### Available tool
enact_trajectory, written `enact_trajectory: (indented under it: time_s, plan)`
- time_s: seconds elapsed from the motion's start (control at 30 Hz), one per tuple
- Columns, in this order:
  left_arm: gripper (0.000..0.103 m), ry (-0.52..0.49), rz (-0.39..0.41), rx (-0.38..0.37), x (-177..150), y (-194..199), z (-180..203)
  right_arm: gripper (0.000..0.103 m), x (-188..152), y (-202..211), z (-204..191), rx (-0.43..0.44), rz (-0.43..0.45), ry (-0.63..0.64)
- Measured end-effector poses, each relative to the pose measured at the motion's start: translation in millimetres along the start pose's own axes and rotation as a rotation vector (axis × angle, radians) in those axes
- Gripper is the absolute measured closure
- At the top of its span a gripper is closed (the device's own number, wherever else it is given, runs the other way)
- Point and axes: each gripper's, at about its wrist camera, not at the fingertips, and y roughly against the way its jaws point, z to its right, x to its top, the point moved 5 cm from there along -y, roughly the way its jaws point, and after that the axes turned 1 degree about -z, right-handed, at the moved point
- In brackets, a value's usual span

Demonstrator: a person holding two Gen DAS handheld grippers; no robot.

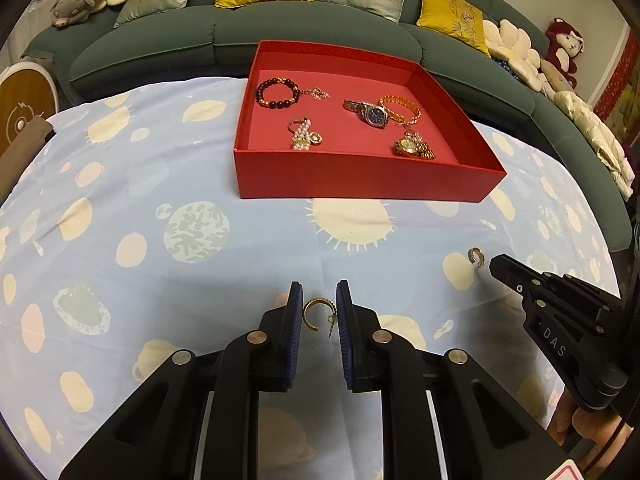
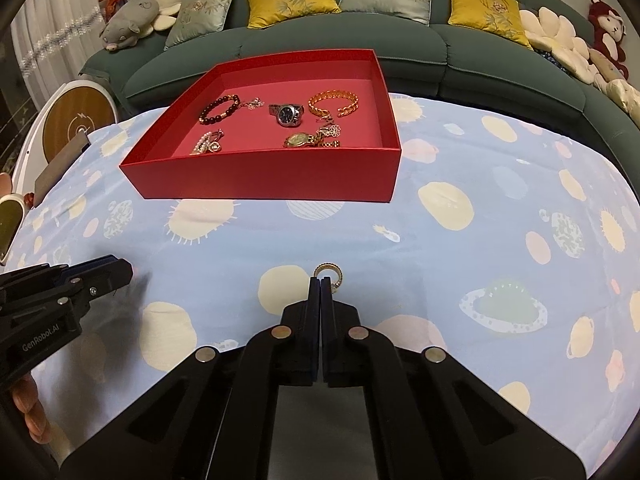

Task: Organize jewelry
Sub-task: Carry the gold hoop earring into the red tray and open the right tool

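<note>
I see a table under a pale blue planet-print cloth (image 1: pixel 240 264), a green sofa (image 1: pixel 320 40) with cushions behind it. Nearer me than the red box (image 1: pixel 360 178) of bracelets and watches, my left gripper (image 1: pixel 319 312) pinches a gold hoop earring (image 1: pixel 315 313), post angled down toward me. My right gripper (image 2: pixel 321 286), fingers pressed together, nips a second hoop earring (image 2: pixel 331 274) standing upright at its tips.

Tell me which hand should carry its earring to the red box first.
Left, probably. The left gripper has the gold hoop earring squarely between its fingers, so the grip looks secure. The right gripper only pinches the second gold hoop earring at its tip. The red cardboard box sits straight ahead.
</note>
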Motion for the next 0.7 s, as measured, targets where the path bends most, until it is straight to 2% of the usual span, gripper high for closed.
enact_trajectory:
  time_s: [0.23,0.27,0.3,0.37,0.53,0.7]
  plan:
    - [0.089,0.049,0.030,-0.013,10.1,14.6,-13.3,0.101,3.1,2.9,2.3,0.027,0.001,-0.015]
    - [0.089,0.052,0.029,-0.014,10.8,14.7,-13.7,0.097,2.2,1.0,2.5,0.020,0.002,-0.018]
    - [0.089,0.053,0.029,-0.017,10.8,15.1,-12.8,0.085,1.8,-1.0,1.6,0.019,0.001,-0.015]
    - [0.089,0.049,0.026,-0.024,10.2,15.6,-10.2,0.067,2.3,-3.7,-0.8,0.004,0.012,-0.008]
    - [0.089,0.027,0.023,-0.035,7.9,16.1,-3.4,0.068,3.1,-18.7,-5.5,-0.001,-0.009,-0.013]
    - [0.089,0.027,0.017,-0.030,6.0,13.5,-9.1,0.085,2.0,-26.5,-6.9,-0.042,-0.012,0.006]
